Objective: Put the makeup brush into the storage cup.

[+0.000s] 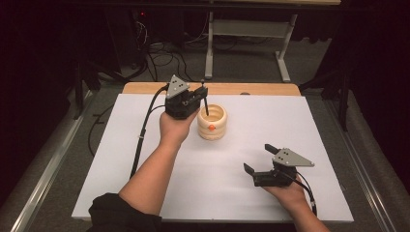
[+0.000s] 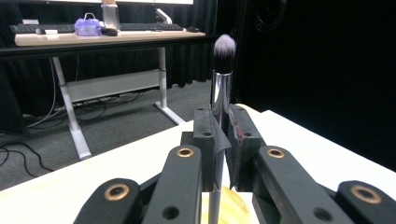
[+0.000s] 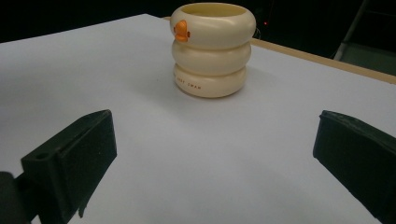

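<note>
A cream cup (image 1: 212,123) made of stacked rings, with a small orange beak on its side, stands upright on the white mat (image 1: 145,159). My left gripper (image 1: 203,92) hovers just above the cup's left rim, shut on a makeup brush (image 1: 205,101). In the left gripper view the brush (image 2: 223,60) stands upright between the pads (image 2: 205,135), purple-tipped bristles up and chrome stem running down toward the cup (image 2: 229,203). My right gripper (image 1: 259,158) rests low at the front right, open and holding nothing. The right gripper view has the cup (image 3: 212,51) well ahead of that gripper (image 3: 217,140).
The mat lies on a wooden table whose far edge (image 1: 251,89) shows behind the cup. Beyond it are the legs of a desk (image 1: 209,53) and cables on the floor (image 1: 159,58). A desk (image 2: 107,39) with a keyboard and a purple box stands in the background.
</note>
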`<action>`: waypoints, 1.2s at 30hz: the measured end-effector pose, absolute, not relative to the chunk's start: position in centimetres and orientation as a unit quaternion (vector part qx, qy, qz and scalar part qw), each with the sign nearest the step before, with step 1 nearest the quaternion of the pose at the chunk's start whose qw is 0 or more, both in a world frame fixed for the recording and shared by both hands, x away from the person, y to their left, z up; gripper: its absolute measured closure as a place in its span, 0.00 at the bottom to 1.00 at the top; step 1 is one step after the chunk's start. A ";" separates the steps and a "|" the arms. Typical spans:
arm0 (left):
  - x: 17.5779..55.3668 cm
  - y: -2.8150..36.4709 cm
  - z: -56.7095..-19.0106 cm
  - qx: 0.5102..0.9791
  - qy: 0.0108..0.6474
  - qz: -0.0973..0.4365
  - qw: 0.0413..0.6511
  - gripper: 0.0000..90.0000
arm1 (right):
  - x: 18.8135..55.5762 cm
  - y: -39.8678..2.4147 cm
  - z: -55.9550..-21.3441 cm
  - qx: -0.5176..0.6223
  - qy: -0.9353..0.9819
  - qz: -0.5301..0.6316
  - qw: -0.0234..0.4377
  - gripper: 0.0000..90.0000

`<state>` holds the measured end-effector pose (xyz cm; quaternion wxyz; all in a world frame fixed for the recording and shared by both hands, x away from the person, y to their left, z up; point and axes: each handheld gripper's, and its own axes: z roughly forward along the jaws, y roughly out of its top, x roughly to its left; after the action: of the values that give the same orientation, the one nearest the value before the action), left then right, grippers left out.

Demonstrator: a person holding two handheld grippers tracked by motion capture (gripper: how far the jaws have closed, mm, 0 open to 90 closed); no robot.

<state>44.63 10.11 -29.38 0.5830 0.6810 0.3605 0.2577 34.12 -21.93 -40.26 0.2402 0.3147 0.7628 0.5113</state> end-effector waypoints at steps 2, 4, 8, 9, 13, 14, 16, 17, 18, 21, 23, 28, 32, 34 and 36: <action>44.7 10.0 -29.6 0.681 0.359 0.258 0.583 0.93 | 34.1 -21.9 -40.3 0.314 0.763 0.511 0.239 0.01; 44.7 10.0 -29.8 0.681 0.360 0.256 0.584 0.93 | 34.1 -21.9 -40.3 0.316 0.764 0.510 0.237 0.01; 44.8 9.9 -30.2 0.683 0.363 0.253 0.581 0.93 | 34.1 -21.9 -40.2 0.313 0.763 0.512 0.240 0.01; 44.9 9.9 -30.2 0.683 0.364 0.253 0.581 0.93 | 34.1 -21.9 -40.2 0.313 0.763 0.512 0.240 0.01; 44.9 9.8 -30.5 0.684 0.364 0.250 0.581 0.93 | 34.1 -21.9 -40.3 0.313 0.765 0.510 0.239 0.01; 45.0 9.8 -30.6 0.683 0.364 0.249 0.582 0.93 | 34.0 -21.8 -40.3 0.312 0.765 0.510 0.239 0.01; 45.1 9.7 -30.7 0.684 0.364 0.248 0.581 0.93 | 34.0 -21.8 -40.3 0.313 0.765 0.510 0.238 0.01; 45.1 9.6 -30.8 0.685 0.364 0.248 0.580 0.93 | 34.0 -21.8 -40.3 0.313 0.765 0.511 0.238 0.01; 45.1 9.6 -30.9 0.686 0.364 0.249 0.579 0.93 | 34.0 -21.8 -40.3 0.312 0.765 0.510 0.240 0.01; 45.2 9.4 -31.3 0.689 0.364 0.248 0.576 0.93 | 34.0 -21.8 -40.3 0.311 0.766 0.510 0.239 0.01; 45.3 9.3 -31.6 0.690 0.365 0.247 0.574 0.93 | 34.0 -21.8 -40.3 0.311 0.766 0.509 0.239 0.01; 45.4 9.2 -32.2 0.691 0.369 0.245 0.571 0.93 | 34.0 -21.8 -40.3 0.313 0.768 0.505 0.238 0.01; 45.5 9.2 -32.8 0.695 0.371 0.244 0.566 0.93 | 33.9 -21.8 -40.4 0.315 0.769 0.503 0.236 0.01; 45.5 9.2 -33.0 0.695 0.373 0.244 0.564 0.93 | 33.9 -21.8 -40.4 0.313 0.770 0.502 0.238 0.01; 45.6 9.1 -33.3 0.697 0.374 0.242 0.563 0.93 | 33.9 -21.7 -40.4 0.311 0.770 0.503 0.239 0.01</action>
<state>45.58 9.14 -33.26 0.5627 0.6965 0.3739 0.2417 33.93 -21.73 -40.44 0.2388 0.3112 0.7704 0.5026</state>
